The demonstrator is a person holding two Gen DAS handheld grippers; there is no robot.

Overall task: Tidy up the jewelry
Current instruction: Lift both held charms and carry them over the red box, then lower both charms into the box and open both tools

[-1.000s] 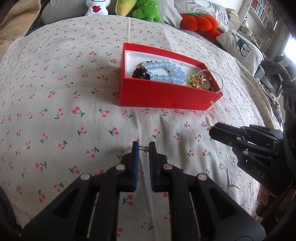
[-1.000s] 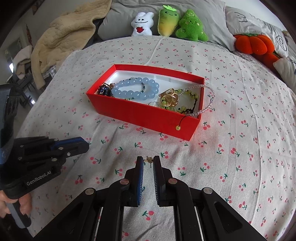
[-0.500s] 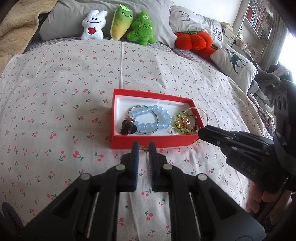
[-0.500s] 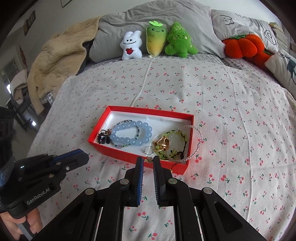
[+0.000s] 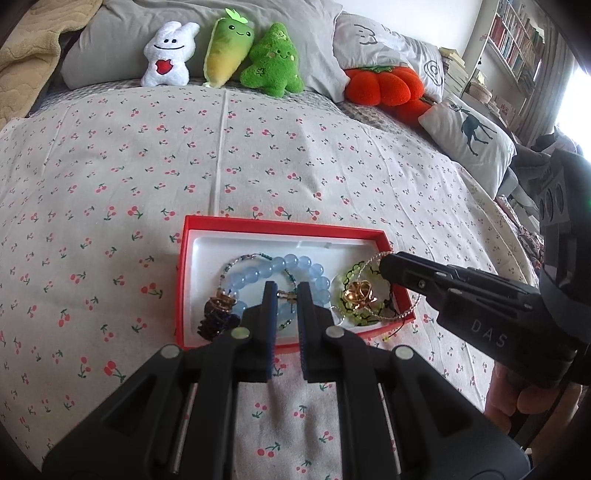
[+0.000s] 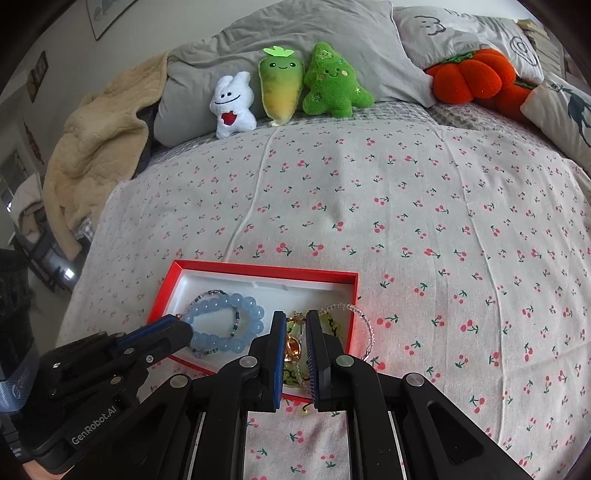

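Note:
A red box (image 5: 284,224) with a white lining lies on the cherry-print bedspread. It holds a blue bead bracelet (image 5: 258,275), a dark charm (image 5: 218,314), a gold ornament (image 5: 358,291) and a green-yellow bracelet (image 5: 349,273). My left gripper (image 5: 286,292) hovers over the box's near left part, shut on a tiny earring (image 5: 287,294) at its tips. My right gripper (image 6: 295,320) hangs over the box's (image 6: 258,268) right part, shut on a small gold earring (image 6: 296,322). A clear bead strand (image 6: 354,314) drapes over the box's right wall.
Three plush toys (image 6: 284,88) lean on grey pillows (image 6: 295,26) at the head of the bed. An orange pumpkin cushion (image 5: 384,85) and a deer pillow (image 5: 469,136) lie at the right, a beige blanket (image 6: 96,140) at the left. A hand (image 5: 517,395) holds the right gripper.
Both grippers have moved forward and a little up, from over the bedspread in front of the box to over the box's near side. Each still pinches its earring.

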